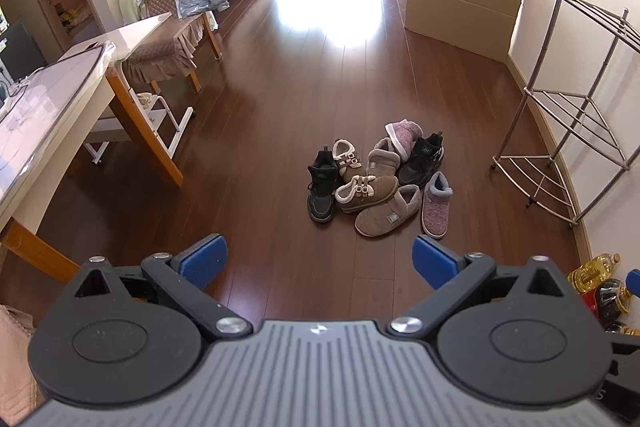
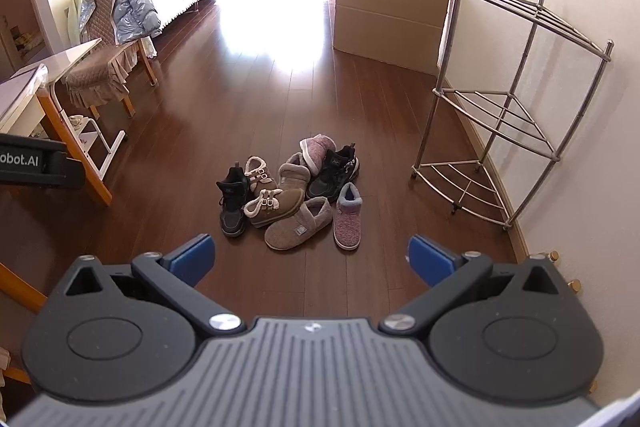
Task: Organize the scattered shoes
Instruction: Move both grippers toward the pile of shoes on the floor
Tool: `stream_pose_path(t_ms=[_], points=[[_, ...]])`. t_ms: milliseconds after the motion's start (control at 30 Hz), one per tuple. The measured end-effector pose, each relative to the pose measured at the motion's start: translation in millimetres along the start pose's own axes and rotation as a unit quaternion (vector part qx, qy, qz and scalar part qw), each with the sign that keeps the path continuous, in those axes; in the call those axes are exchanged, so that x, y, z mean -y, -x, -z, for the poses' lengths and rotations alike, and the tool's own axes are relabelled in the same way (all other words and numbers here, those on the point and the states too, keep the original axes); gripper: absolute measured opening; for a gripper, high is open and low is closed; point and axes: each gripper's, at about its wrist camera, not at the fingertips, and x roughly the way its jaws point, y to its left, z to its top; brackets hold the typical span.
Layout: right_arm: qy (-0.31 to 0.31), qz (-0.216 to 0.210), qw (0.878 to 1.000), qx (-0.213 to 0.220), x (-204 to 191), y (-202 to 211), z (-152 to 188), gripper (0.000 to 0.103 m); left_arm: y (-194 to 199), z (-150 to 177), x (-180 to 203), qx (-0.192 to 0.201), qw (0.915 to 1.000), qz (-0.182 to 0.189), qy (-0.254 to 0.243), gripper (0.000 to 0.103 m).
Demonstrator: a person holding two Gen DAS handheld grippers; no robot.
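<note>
Nearest to me, both tools hang above the wooden floor [image 2: 360, 87] with nothing in them: the left tool [image 1: 320, 259] has its blue pads spread wide apart, and the right tool [image 2: 310, 259] is spread just as wide. Both are held short of the shoe heap [image 2: 292, 195], which I will use as the landmark.

The heap itself is a jumble on the floor, with the shoes touching and overlapping. On its near edge lies a grey-brown slipper [image 2: 298, 225], toe toward the tools, and just right of it a pink knit slipper [image 2: 348, 221] lies almost clear of the rest. On the heap's left edge a black sneaker [image 2: 232, 205] sits nearly free. Its mate, the second black sneaker [image 2: 334, 173], is at the far right with a pink boot [image 2: 316, 153] leaning on it.

Right of the heap and beyond it, against the wall, stands a bare metal corner rack [image 2: 500, 115], which I judge the likely home for the pairs.

To do this well, I would work the heap's outer edge: clamp a loose shoe by its heel collar or side wall, lift it straight up so its neighbours do not drag, and match the pairs before placing them.
</note>
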Motion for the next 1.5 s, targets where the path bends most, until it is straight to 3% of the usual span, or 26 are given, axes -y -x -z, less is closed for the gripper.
stream_pose_path(t_ms=[167, 567, 833, 1000, 1133, 1500], points=[[-0.002, -0.001, 1.0, -0.003, -13.2, 0.7, -0.3, 0.102, 0.8, -1.9, -23.1, 0.0, 1.0, -0.006, -0.001, 0.1], [-0.004, 0.004, 1.0, -0.008, -40.5, -5.3, -2.8, 0.102, -22.1, -4.9, -0.8, -0.004, 1.0, -0.007, 0.003, 0.1], [-0.001, 0.004, 1.0, -0.015, -54.9, -9.7, -4.8, 0.102, -22.4, -3.4, -36.5, -0.006, 1.0, 0.001, 0.003, 0.1], [0.003, -0.004, 1.0, -0.019, -67.1, -13.9, -1.6, 0.102, -26.9, -1.5, -36.5, -0.014, 0.9999, 0.002, 0.002, 0.1], [-0.003, -0.003, 0.999, -0.038, -67.1, -23.7, 3.2, 0.102, -38.6, 3.7, -47.3, -0.032, 0.9995, 0.007, -0.002, 0.1], [-0.018, -0.009, 0.995, -0.099, -51.2, -64.4, 5.1, 0.102, -81.5, -5.4, -25.6, -0.084, 0.9961, 0.014, -0.022, 0.1]])
